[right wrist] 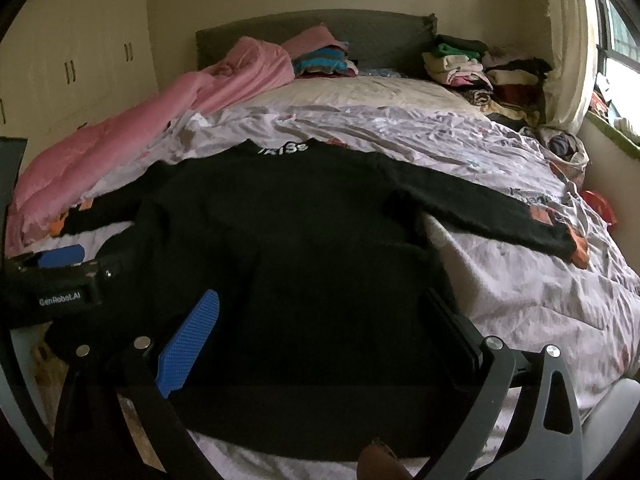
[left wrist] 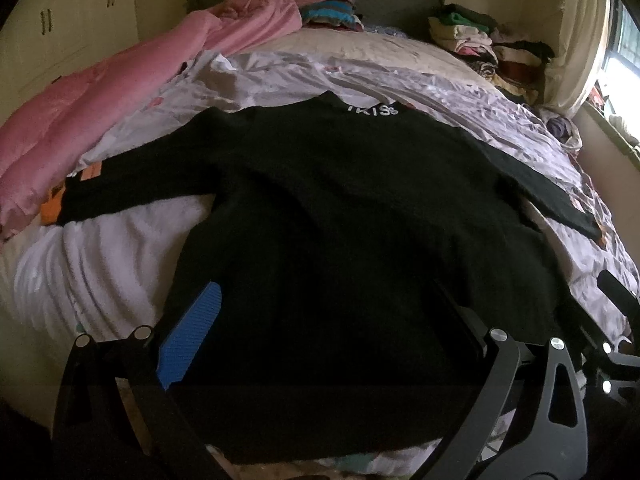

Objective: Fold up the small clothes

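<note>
- Looking at progress: basically at the start. The black sweater (right wrist: 288,248) lies flat on the bed (right wrist: 520,300), neck toward the headboard, both sleeves stretched out sideways, hem at the near edge. No fold made so far, as far as I can tell.
- Left gripper (left wrist: 320,332) hangs over the hem with jaws spread wide, nothing in them.
- Right gripper (right wrist: 316,336) is the same deal: jaws released, holding nothing, above the lower body of the sweater.
- Left to do, I'd guess: tuck in 2 sleeves, then fold the body.
- Folded stacks (right wrist: 464,64) sit by the headboard, pink duvet (right wrist: 160,120) along the left.
</note>
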